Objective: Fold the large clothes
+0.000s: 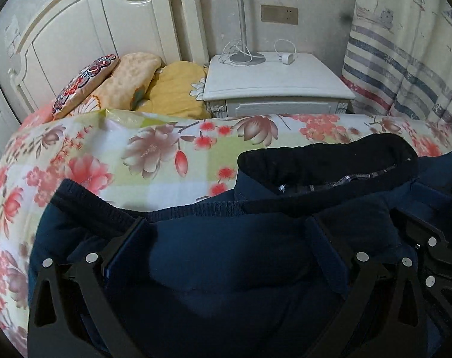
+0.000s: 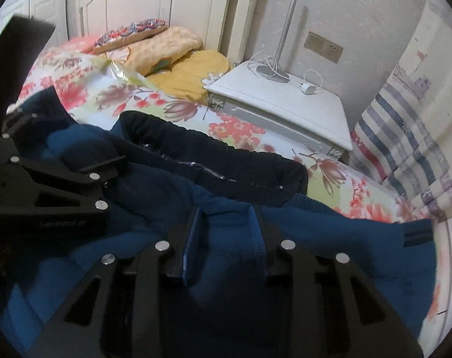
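Note:
A navy blue jacket (image 1: 226, 268) with a black collar (image 1: 330, 155) and a ribbed cuff (image 1: 85, 203) lies on the floral bedsheet (image 1: 154, 161). My left gripper (image 1: 229, 232) hangs over the jacket's body with its jaws wide apart and only flat cloth beneath them. In the right wrist view my right gripper (image 2: 226, 235) sits just below the collar (image 2: 226, 164) of the jacket (image 2: 330, 238). Its fingers (image 2: 193, 238) stand a narrow gap apart with blue cloth showing between them, and the pads do not visibly press it. The left gripper (image 2: 64, 137) is close at its left.
A white nightstand (image 1: 273, 89) stands beyond the bed with a lamp base (image 1: 247, 58) and a charger (image 1: 288, 58) on it. Pillows (image 1: 130, 77) and a yellow quilt (image 1: 178, 89) lie against the white headboard (image 1: 106, 21). A striped curtain (image 1: 405, 68) hangs at the right.

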`<action>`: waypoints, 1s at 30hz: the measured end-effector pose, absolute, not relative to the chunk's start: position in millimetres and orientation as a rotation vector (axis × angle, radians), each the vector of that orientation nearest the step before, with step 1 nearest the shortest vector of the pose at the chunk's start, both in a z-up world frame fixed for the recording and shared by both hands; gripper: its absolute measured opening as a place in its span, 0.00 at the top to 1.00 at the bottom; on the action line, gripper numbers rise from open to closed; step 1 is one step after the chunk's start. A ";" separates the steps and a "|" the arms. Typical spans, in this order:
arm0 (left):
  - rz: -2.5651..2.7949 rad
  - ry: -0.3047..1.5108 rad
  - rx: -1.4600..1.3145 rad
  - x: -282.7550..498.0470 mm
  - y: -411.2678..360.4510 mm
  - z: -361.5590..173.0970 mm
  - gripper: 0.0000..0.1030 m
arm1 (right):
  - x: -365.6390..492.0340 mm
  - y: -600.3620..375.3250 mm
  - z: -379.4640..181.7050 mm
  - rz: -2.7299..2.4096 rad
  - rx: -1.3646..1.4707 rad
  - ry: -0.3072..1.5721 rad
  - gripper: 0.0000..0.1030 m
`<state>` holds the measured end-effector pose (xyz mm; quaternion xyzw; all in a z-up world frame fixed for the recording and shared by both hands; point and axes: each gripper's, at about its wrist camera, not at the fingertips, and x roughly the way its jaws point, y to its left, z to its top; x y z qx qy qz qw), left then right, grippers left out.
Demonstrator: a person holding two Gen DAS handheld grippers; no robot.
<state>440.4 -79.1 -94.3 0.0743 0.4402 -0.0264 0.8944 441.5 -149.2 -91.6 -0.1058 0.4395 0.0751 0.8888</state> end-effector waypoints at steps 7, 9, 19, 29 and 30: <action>-0.061 0.904 0.139 440.8 -82.2 -94.6 0.04 | 439.4 -150.7 -92.2 0.152 -0.210 0.888 0.68; -0.071 0.908 0.126 441.6 -80.4 -93.2 0.04 | 438.5 -152.7 -90.4 0.157 -0.200 0.881 0.68; -0.110 0.953 -0.124 449.0 19.1 -78.4 0.04 | 432.0 -323.4 -84.6 -0.008 0.200 0.934 0.52; -0.193 0.902 -0.325 446.6 43.6 -85.9 0.04 | 422.3 -357.2 -107.4 0.075 0.447 0.849 0.55; -0.194 0.904 -0.322 447.6 42.2 -86.2 0.04 | 422.8 -361.9 -109.4 0.089 0.481 0.841 0.56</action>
